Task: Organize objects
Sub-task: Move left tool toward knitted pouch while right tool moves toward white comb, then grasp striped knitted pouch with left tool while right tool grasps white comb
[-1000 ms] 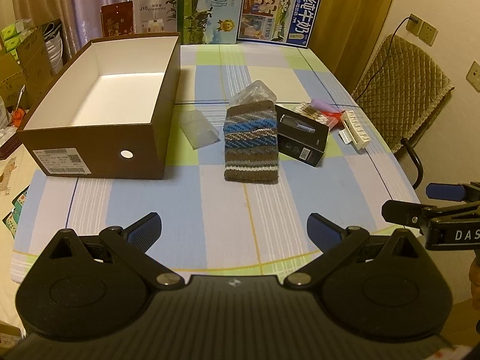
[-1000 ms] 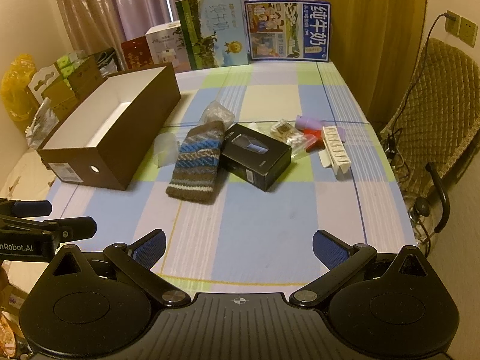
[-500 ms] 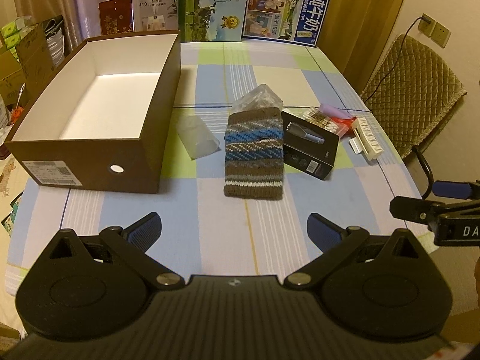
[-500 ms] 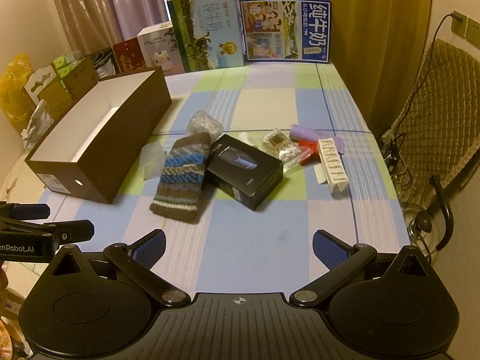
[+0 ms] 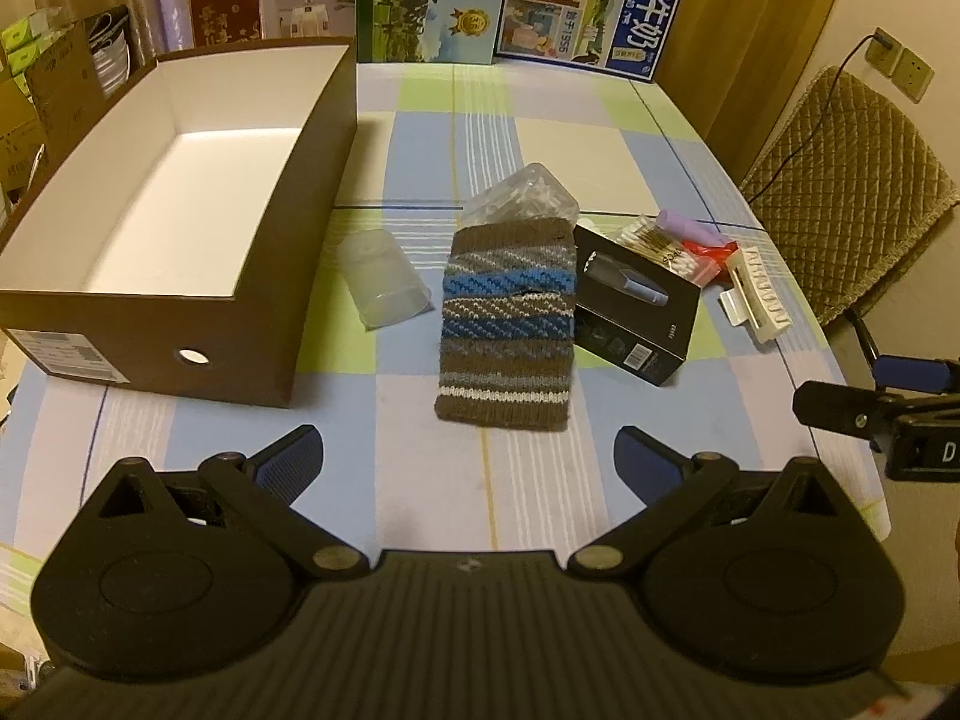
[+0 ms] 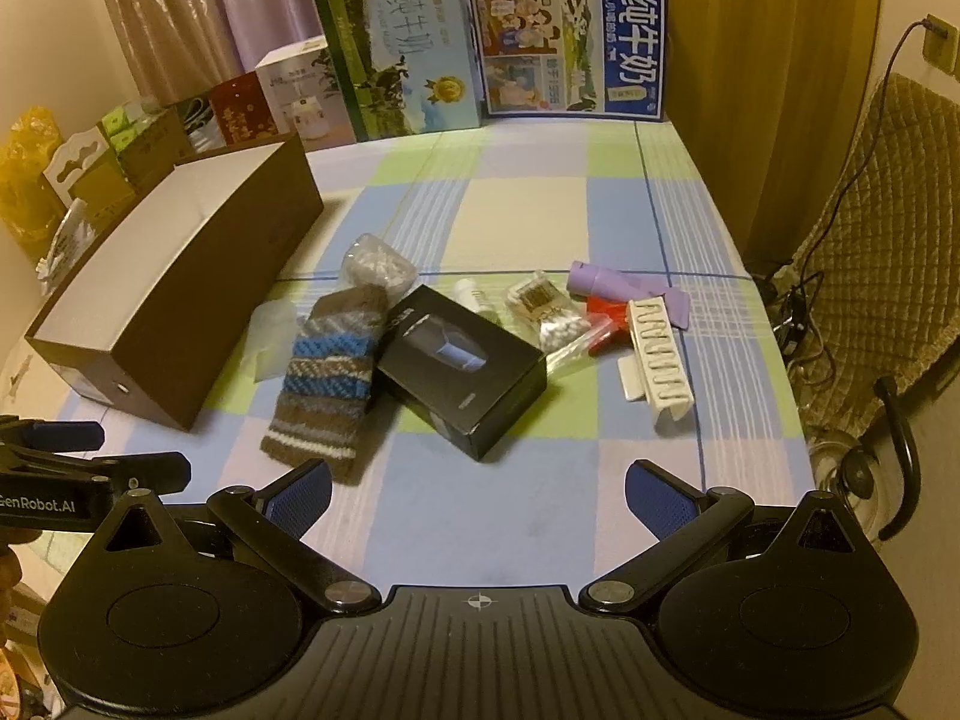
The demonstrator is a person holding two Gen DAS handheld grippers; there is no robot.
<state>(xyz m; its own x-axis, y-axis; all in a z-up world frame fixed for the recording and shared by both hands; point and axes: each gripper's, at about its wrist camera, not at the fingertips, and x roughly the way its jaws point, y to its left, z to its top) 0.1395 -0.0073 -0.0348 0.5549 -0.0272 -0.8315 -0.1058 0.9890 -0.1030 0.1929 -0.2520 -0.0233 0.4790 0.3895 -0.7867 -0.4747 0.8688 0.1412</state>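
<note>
An open brown box [image 5: 180, 324] with a white inside stands at the table's left, nothing in it. A striped knitted sleeve [image 5: 507, 324] lies mid-table, just ahead of my left gripper [image 5: 468, 462], which is open and holds nothing. A black carton [image 6: 462, 369] lies beside the sleeve [image 6: 327, 381], in front of my open right gripper [image 6: 477, 501]. A clear bag of white bits [image 5: 522, 201], a clear plastic case [image 5: 381, 282], cotton swabs [image 6: 549, 315], a purple tube [image 6: 600, 279], a red item [image 6: 603, 315] and a white clip rack [image 6: 660, 360] lie around them.
Printed cartons [image 6: 570, 51] stand along the table's far edge, and more boxes [image 5: 54, 72] are stacked left of the table. A quilted chair [image 6: 882, 264] sits at the right side. The checked tablecloth [image 5: 252, 468] near both grippers is bare.
Both grippers have moved forward toward the objects, which now look larger and closer. Nothing on the table has shifted, and both stay open.
</note>
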